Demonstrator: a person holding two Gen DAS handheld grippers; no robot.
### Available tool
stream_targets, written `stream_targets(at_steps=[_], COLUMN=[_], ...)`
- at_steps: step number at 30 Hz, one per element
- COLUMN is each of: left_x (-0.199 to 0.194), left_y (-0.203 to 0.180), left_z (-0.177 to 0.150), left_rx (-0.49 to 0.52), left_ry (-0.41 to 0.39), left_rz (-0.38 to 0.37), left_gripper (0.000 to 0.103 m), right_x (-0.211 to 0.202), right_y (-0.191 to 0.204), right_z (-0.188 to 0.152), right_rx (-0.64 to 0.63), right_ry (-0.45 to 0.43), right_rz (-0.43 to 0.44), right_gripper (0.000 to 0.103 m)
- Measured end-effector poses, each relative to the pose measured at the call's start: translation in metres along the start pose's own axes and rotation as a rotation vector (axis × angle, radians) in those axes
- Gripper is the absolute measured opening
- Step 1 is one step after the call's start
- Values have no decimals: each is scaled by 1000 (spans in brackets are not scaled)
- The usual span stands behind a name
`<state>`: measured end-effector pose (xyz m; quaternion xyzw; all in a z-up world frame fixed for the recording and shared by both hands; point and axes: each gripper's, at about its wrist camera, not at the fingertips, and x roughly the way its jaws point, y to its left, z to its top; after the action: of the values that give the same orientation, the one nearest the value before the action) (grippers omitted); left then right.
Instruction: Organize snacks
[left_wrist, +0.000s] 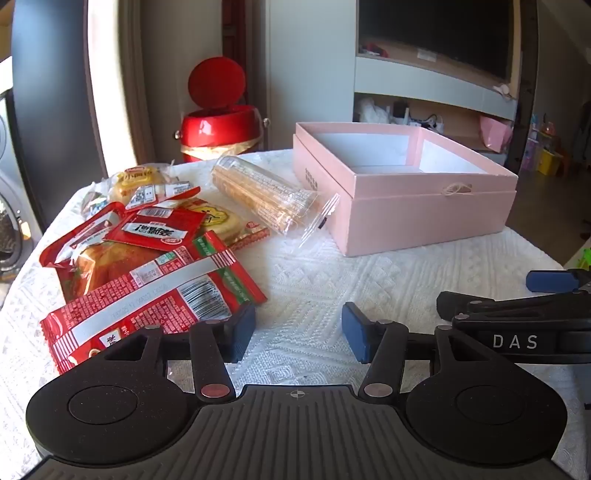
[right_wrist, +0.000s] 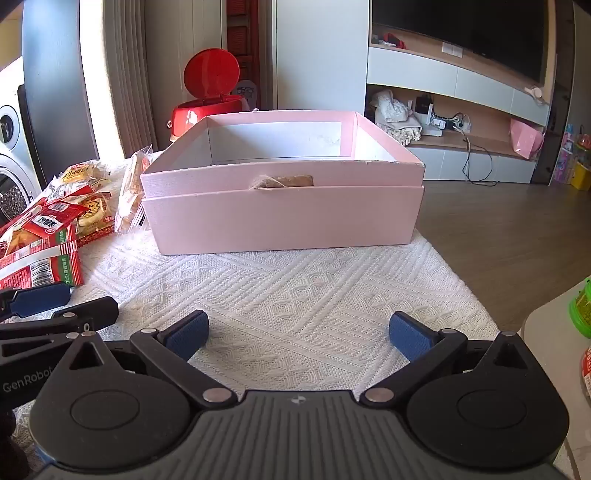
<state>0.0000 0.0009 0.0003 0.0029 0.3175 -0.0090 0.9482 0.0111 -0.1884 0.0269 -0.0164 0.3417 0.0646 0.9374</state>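
Note:
An open pink box (left_wrist: 424, 206) (right_wrist: 280, 218) with a white inside stands on the white textured cloth (left_wrist: 314, 280) (right_wrist: 288, 288). Left of it lies a pile of snack packets: a red packet with a barcode (left_wrist: 155, 295) (right_wrist: 37, 262), a small red sachet (left_wrist: 155, 229), yellow-labelled cakes (left_wrist: 140, 181) (right_wrist: 81, 173) and a clear tube of biscuit sticks (left_wrist: 266, 195). My left gripper (left_wrist: 299, 332) is open just right of the red packet, nothing between its blue pads. My right gripper (right_wrist: 299, 332) is open wide over bare cloth, in front of the box.
A red bin (left_wrist: 218, 125) (right_wrist: 207, 107) with its lid up stands behind the table. The table edge and wooden floor (right_wrist: 498, 236) lie to the right. Green-capped items (right_wrist: 581, 306) sit on a surface at the far right. A TV unit fills the background.

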Motion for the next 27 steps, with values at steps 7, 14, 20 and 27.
stream_targets(at_steps=[7, 14, 20, 27], left_x=[1, 0, 0, 1], left_y=[3, 1, 1, 1], left_z=[1, 0, 1, 1], left_rx=[7, 8, 9, 9], left_ry=[0, -1, -1, -1], left_rz=[5, 5, 6, 6], left_gripper=[58, 58, 58, 58], right_x=[0, 0, 1, 1], right_y=[0, 0, 0, 0], right_z=[0, 0, 0, 0], right_rx=[0, 0, 0, 0], right_ry=[5, 5, 6, 6], right_rz=[0, 0, 0, 0], right_gripper=[103, 103, 103, 103])
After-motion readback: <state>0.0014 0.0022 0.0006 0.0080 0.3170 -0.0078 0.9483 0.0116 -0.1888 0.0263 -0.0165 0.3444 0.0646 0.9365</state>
